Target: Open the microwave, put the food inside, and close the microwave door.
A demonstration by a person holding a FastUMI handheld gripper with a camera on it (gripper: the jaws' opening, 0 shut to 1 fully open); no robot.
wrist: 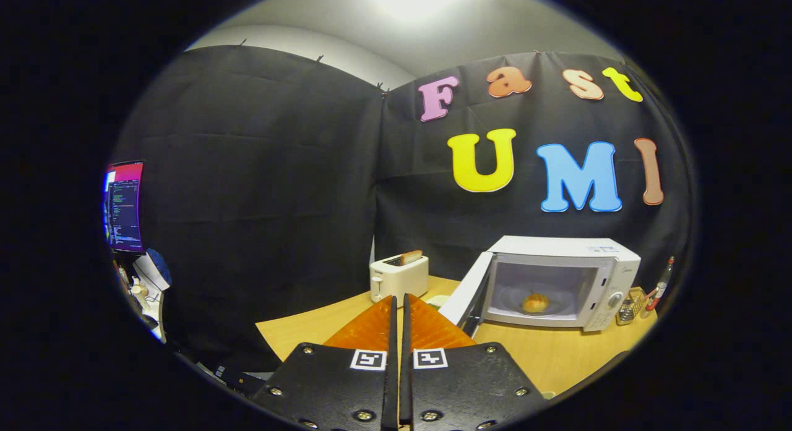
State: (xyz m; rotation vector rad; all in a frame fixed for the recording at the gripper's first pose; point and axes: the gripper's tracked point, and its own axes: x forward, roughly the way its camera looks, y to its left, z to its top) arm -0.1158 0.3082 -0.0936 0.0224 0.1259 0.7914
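Inside open microwave [560, 282], food [536, 303]; gripper [400, 304] closed, empty.

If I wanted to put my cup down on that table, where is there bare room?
Bare wood lies in front of the microwave, toward the near table edge, and left of the toaster. It is crowded between the toaster and the open microwave door, just beyond the tool's shut, empty fingers, and by the small items beside the microwave.

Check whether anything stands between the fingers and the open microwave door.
Nothing visible does. The gripper is shut and empty, its fingers together, and the open door hangs just right of the tips. The food already sits inside the microwave; the toaster stands beyond, off the path.
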